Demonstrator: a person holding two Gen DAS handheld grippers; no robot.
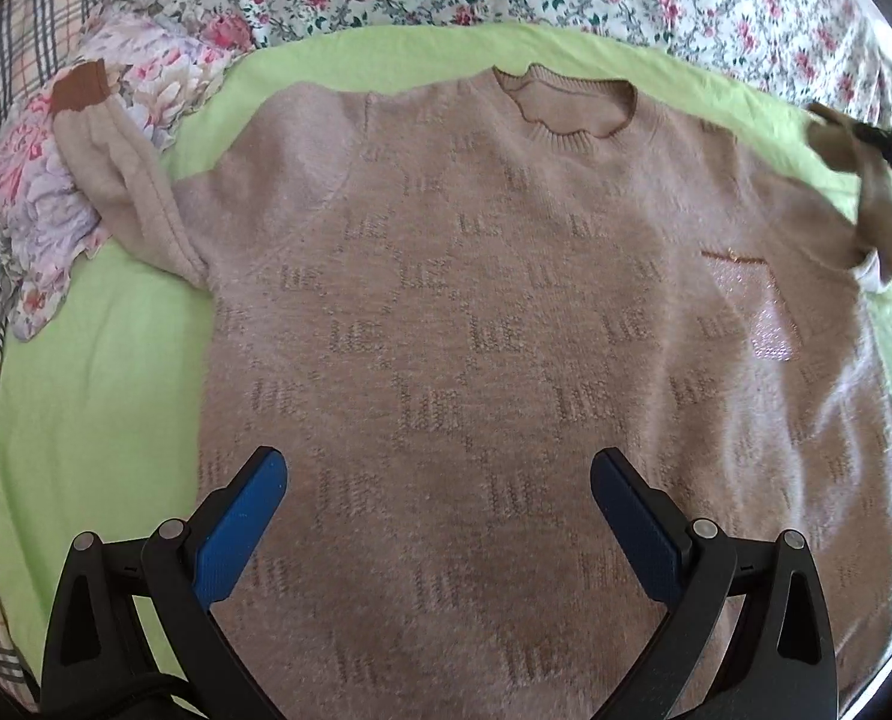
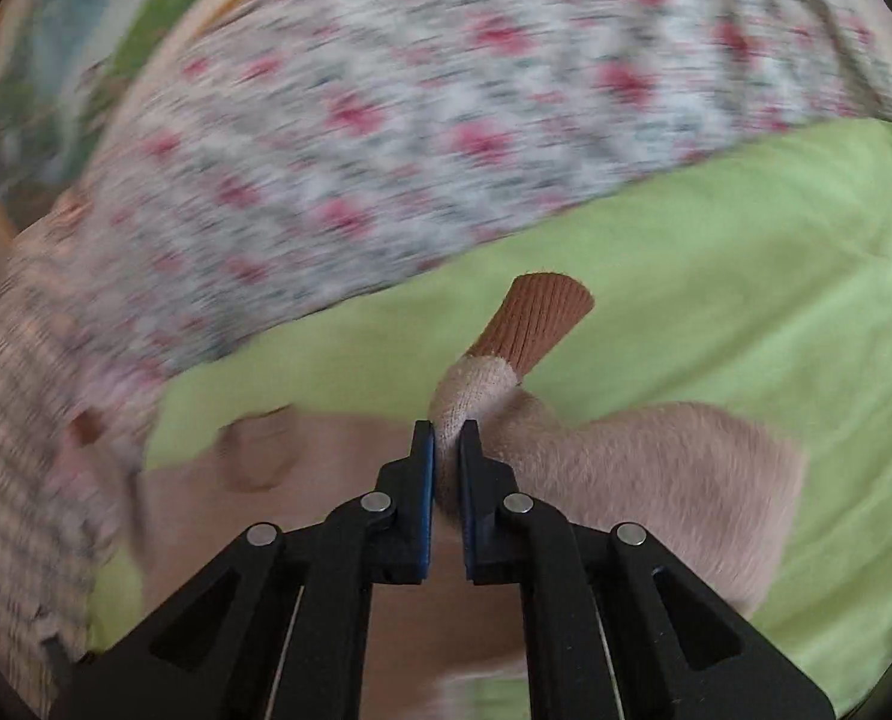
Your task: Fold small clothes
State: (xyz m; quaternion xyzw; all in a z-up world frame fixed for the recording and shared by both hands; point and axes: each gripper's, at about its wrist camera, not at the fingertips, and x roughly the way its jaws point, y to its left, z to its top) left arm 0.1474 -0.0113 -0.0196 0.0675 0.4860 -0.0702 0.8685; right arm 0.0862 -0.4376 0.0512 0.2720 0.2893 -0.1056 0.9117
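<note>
At nine o'clock in the left wrist view, the left sleeve point(image 1: 128, 180) is seen lying bent over a floral cloth point(image 1: 38, 204), its brown cuff point(image 1: 83, 84) uppermost and untouched. The sweater point(image 1: 475, 330) is spread face up on the green sheet point(image 1: 98, 396), neckline at twelve o'clock, filling the middle of the view. The left gripper point(image 1: 437, 492) is held wide open above the lower body of the garment, with nothing between its blue pads.

At three o'clock the right sleeve point(image 1: 865, 192) is seen lifted off the sheet. In the right wrist view it is shown pinched by the right gripper point(image 2: 447, 438), whose jaws are closed almost fully on the knit just behind the cuff point(image 2: 535, 318); the cuff points toward one o'clock. The background is blurred, so motion is likely.

The step in hand is judged to be folding the right sleeve across the chest. It is best done by carrying the cuff low and level toward nine o'clock, so the shoulder crease is kept straight, while the body is pinned by the left gripper against dragging.
</note>
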